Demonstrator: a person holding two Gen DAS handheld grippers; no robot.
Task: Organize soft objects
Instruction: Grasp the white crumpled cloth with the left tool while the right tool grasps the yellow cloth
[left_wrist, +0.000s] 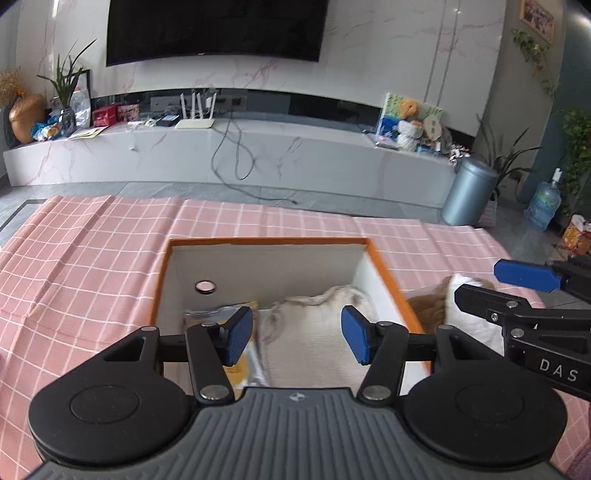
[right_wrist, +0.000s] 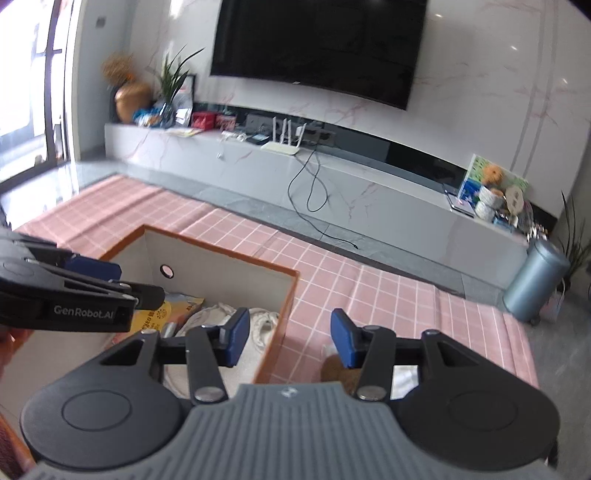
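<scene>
Hovering over an orange-rimmed white box (left_wrist: 380, 258), the left tongs (left_wrist: 297, 338) stood apart with nothing between their blue pads in the left wrist view. The box sat on a pink checked cloth (left_wrist: 92, 258) covering the counter. Inside it lay a cream soft cloth (left_wrist: 314, 325) beside a yellow packet (left_wrist: 240, 373). Just outside the box's right wall rested a brown-and-white plush toy (left_wrist: 432, 306), and the right tongs (left_wrist: 491, 286) reached in from the right edge above it, jaws apart and not touching it. Behind stood a marble TV bench (left_wrist: 258, 147) and a black TV (left_wrist: 218, 29).

Seen from the right wrist, the right tongs (right_wrist: 290, 338) were apart and empty, one finger over the box (right_wrist: 284, 314) and the other over the cloth (right_wrist: 406, 295). The plush toy (right_wrist: 338, 371) lay on the cloth below them, beside the box wall, partly hidden. The cream cloth (right_wrist: 258, 325) and the yellow packet (right_wrist: 162, 314) showed inside the box, with the left tongs (right_wrist: 138, 282) coming in from the left above it, their gap hard to judge there.
</scene>
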